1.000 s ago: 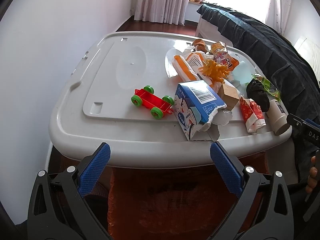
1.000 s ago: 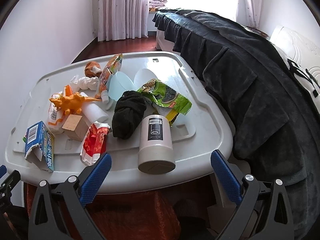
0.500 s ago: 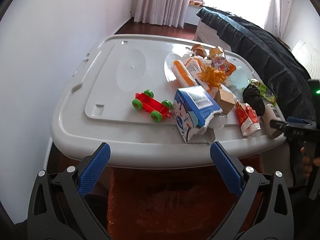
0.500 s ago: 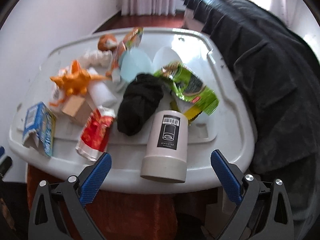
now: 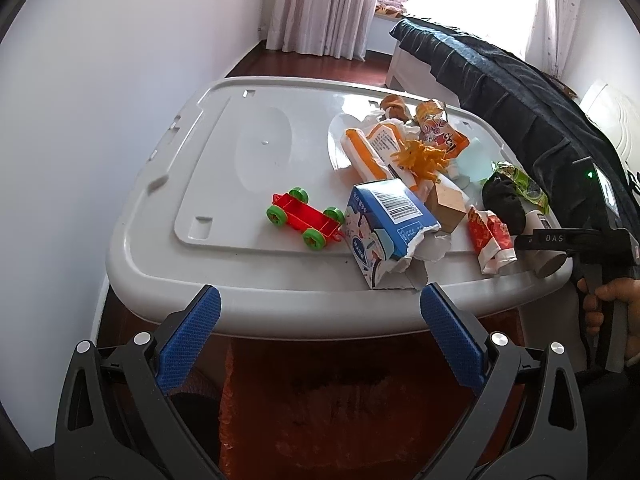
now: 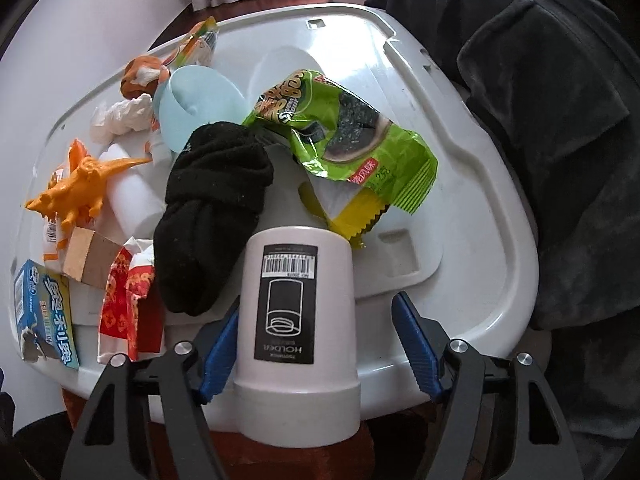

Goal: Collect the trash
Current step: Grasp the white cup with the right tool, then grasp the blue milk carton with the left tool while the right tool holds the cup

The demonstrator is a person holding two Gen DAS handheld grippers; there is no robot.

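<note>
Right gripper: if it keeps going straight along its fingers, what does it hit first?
The white cylinder holder. It lies on its side between the open fingers of the right gripper, base toward the camera. Contact isn't clear; the left finger looks close to its side. Behind it lie the black sock and the green snack bag.

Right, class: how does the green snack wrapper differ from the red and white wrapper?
The green snack wrapper lies crumpled and spread wide, far right of the black sock; the red and white wrapper is narrower, left of the sock, near the lid's front edge. Both are flattened packets on the lid.
</note>
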